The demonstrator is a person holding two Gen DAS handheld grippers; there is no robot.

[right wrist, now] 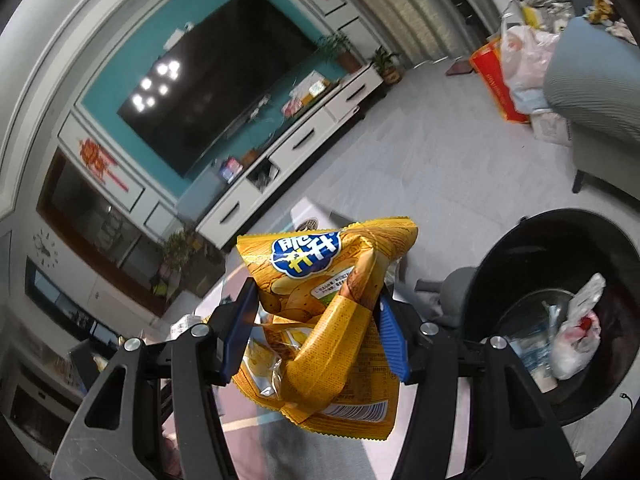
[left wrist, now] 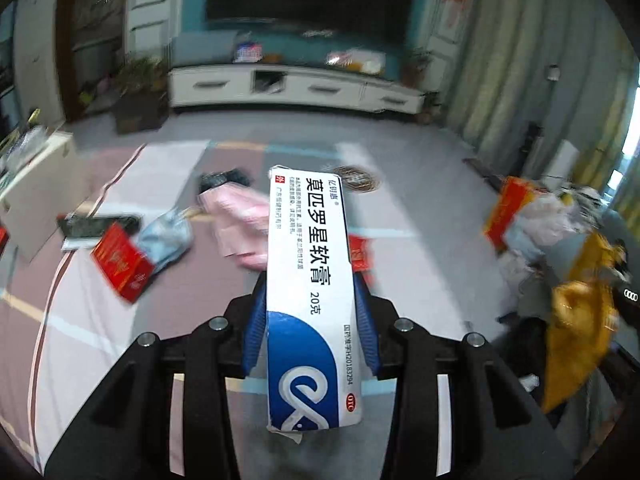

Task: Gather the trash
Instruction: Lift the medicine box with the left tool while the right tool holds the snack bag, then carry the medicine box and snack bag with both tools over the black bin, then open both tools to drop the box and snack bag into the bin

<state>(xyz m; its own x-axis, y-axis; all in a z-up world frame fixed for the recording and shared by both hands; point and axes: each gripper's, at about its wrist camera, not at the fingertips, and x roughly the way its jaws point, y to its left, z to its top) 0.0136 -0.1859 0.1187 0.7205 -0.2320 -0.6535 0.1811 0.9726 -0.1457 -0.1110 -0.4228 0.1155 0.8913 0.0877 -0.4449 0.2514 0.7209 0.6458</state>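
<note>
In the left wrist view my left gripper (left wrist: pixel 311 292) is shut on a long white and blue ointment box (left wrist: pixel 308 264), which stands up between the blue pads above a striped table cloth (left wrist: pixel 80 312). In the right wrist view my right gripper (right wrist: pixel 318 304) is shut on a crumpled yellow chip bag (right wrist: pixel 320 320). A black trash bin (right wrist: pixel 560 312) stands to its lower right, with a white plastic bag (right wrist: pixel 576 336) and other litter inside. The yellow chip bag (left wrist: pixel 576 332) also shows at the right edge of the left wrist view.
On the cloth lie a red packet (left wrist: pixel 122 266), a pale blue wrapper (left wrist: pixel 168 240), a pink bag (left wrist: pixel 240 224), a second red packet (left wrist: pixel 360 254) and a dark remote (left wrist: pixel 96 226). Beyond are a white TV cabinet (left wrist: pixel 296 86), a grey armchair (right wrist: pixel 592 92) and a red box (right wrist: pixel 496 80).
</note>
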